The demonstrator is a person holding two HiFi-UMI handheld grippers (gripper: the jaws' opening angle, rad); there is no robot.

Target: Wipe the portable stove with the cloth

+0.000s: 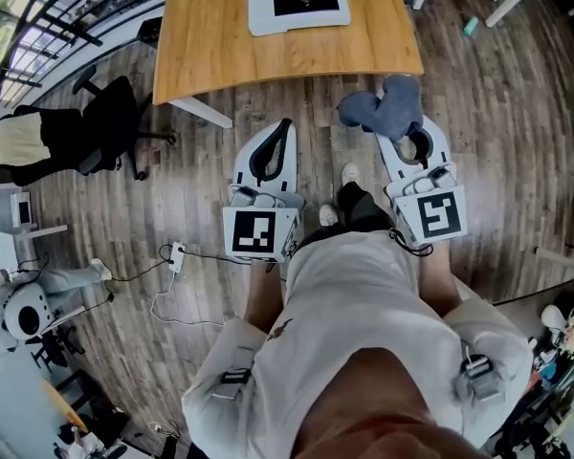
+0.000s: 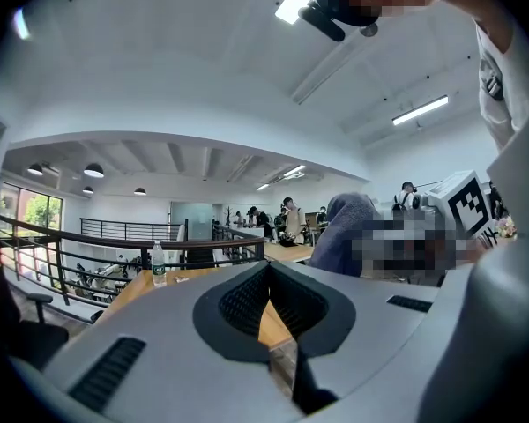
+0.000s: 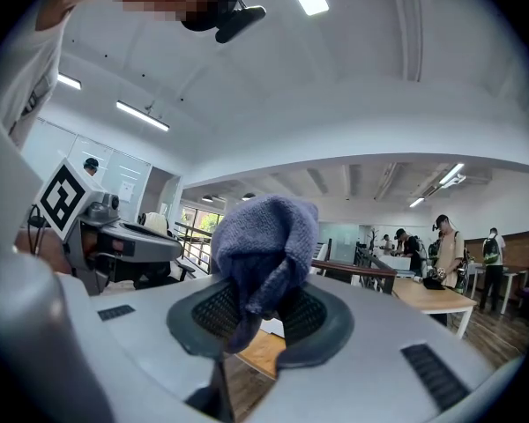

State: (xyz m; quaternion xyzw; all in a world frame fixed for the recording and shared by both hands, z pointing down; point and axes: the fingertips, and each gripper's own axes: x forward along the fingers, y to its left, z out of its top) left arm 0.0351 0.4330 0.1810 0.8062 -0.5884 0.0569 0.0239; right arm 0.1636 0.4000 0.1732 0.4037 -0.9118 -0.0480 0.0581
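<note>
Right tongs point(image 3: 263, 314) grip the cloth point(image 3: 266, 232); left tongs point(image 2: 269, 305) are closed, empty. Stove point(image 1: 298, 0), beyond the desk's point(image 1: 210, 46) near edge, seemingly awaits wiping.

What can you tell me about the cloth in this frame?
The cloth is blue-grey, soft and nubbly like terry, bunched into a lump. The right gripper pinches it between its jaws, the bulk bulging past their tips. It hangs in the air above the wooden floor, short of the table, touching nothing else.

left gripper point(image 1: 285, 130) pinched closed on nothing, right gripper point(image 1: 410, 138) clamping the cloth point(image 1: 383, 106), both held out front roughly level
</note>
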